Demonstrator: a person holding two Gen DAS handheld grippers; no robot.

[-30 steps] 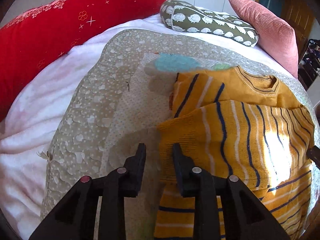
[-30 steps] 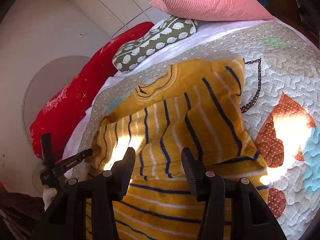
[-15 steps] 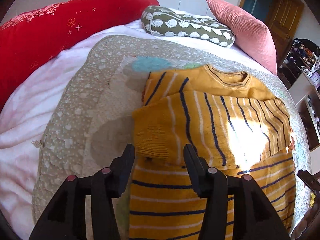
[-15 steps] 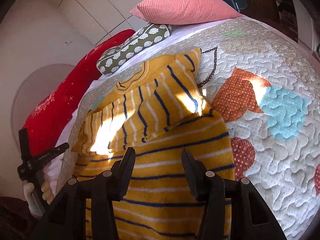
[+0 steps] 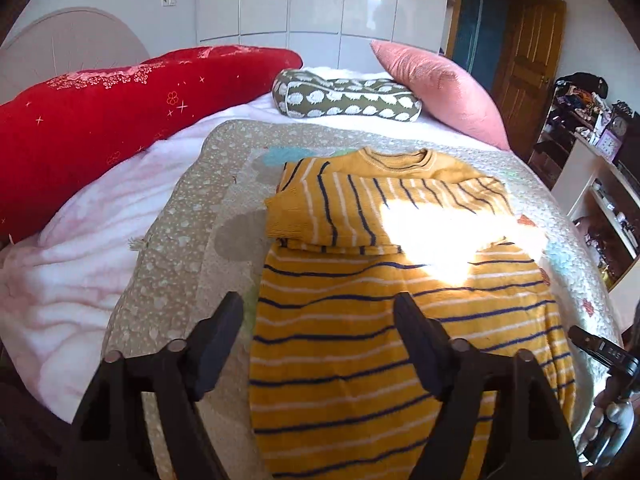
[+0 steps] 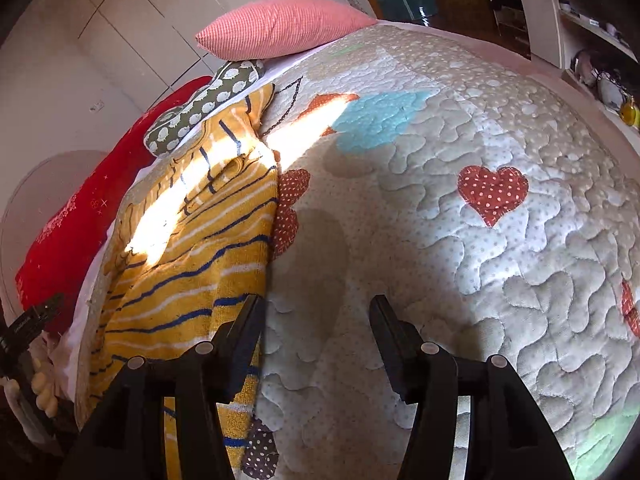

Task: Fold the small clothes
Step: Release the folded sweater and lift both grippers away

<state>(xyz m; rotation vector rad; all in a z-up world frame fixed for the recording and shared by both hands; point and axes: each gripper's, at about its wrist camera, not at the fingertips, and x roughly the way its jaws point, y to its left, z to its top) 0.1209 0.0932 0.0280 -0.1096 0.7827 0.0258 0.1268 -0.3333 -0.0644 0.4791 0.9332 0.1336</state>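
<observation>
A small yellow sweater [image 5: 380,300] with navy and white stripes lies flat on the quilt [image 5: 192,216], both sleeves folded across its chest, collar at the far end. My left gripper [image 5: 318,320] is open and empty, held above the sweater's lower left part. In the right wrist view the sweater [image 6: 192,264] lies to the left. My right gripper [image 6: 316,320] is open and empty over bare quilt [image 6: 460,280] beside the sweater's right edge.
A red bolster [image 5: 100,120], a green patterned pillow [image 5: 344,98] and a pink cushion [image 5: 440,88] lie along the head of the bed. A pink blanket [image 5: 68,264] lies left of the quilt. Shelves [image 5: 600,184] stand to the right.
Both grippers have pulled back from the folded sleeves toward the sweater's hem and opened wider. The right gripper has swung right, off the sweater and over bare quilt.
</observation>
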